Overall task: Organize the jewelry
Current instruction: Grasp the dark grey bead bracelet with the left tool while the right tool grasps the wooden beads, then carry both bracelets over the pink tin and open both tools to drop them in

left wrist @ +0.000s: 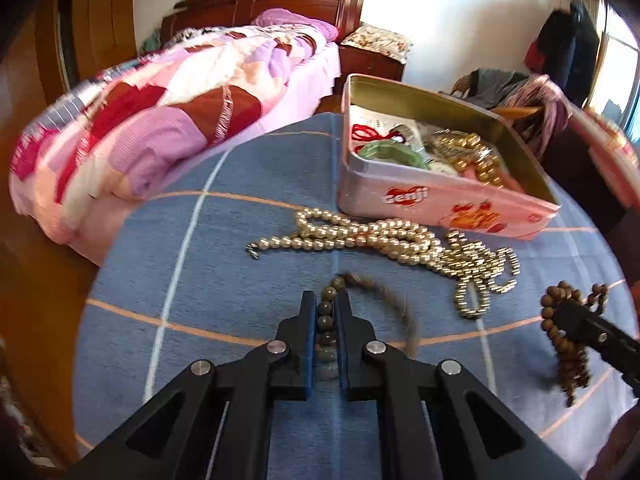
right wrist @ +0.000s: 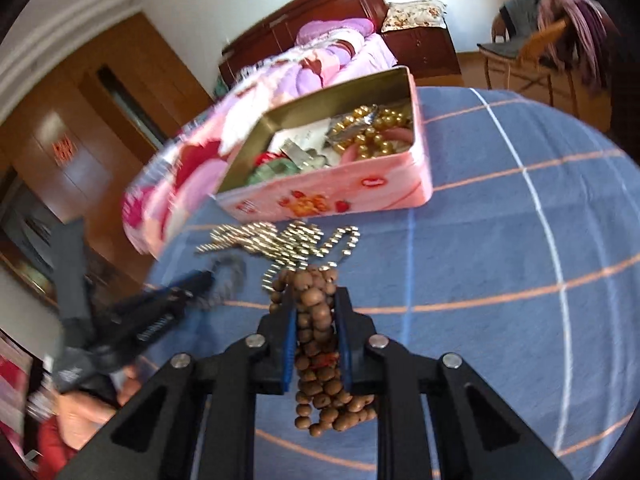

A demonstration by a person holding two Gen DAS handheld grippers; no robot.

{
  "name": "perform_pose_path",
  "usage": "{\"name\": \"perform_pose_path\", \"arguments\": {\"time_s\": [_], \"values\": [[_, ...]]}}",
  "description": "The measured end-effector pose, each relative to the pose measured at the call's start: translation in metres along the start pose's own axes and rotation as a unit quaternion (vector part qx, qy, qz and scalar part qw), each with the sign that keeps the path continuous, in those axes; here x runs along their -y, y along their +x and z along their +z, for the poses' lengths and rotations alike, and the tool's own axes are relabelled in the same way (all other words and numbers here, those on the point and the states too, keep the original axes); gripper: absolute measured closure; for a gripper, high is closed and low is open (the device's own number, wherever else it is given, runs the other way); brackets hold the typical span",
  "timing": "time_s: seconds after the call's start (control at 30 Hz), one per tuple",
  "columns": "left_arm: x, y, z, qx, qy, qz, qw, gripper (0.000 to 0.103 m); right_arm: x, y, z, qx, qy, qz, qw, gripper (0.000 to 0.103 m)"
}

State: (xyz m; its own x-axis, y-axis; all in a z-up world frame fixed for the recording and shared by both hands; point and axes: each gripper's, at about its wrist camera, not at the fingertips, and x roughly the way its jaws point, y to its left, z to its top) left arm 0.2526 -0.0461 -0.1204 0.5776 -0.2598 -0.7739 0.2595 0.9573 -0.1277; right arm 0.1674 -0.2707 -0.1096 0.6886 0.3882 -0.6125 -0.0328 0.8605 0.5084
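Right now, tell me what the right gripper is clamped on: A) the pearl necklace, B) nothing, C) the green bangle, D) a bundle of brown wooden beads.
D: in the right wrist view the right gripper is shut on the brown wooden beads, which bunch between its blue pads and hang below.

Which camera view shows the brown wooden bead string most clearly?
The right wrist view: the brown wooden bead string fills the middle of the frame, clamped between the jaws of the right gripper, with single beads sharp. The left wrist view shows it only small and blurred at the right edge.
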Motion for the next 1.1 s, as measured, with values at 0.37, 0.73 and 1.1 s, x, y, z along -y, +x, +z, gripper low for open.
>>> {"name": "perform_pose_path", "arguments": {"time_s": [0.37, 0.73, 1.1], "values": [[0.012, -0.054, -0.015, 0.063, -0.003, -0.063, 0.996, 0.095, -0.002, -0.019, -0.01, 0.032, 0.031, -0.003, 0.999, 0.082], [0.033, -0.099, -0.025, 0.107, 0.032, -0.095, 0.9892, 0.095, -0.033, -0.056, -0.011, 0.089, 0.001, -0.021, 0.996, 0.082], [0.045, -0.124, -0.032, 0.132, 0.052, -0.102, 0.9846, 0.095, -0.048, -0.074, -0.015, 0.119, -0.017, -0.047, 0.992, 0.082]]}}
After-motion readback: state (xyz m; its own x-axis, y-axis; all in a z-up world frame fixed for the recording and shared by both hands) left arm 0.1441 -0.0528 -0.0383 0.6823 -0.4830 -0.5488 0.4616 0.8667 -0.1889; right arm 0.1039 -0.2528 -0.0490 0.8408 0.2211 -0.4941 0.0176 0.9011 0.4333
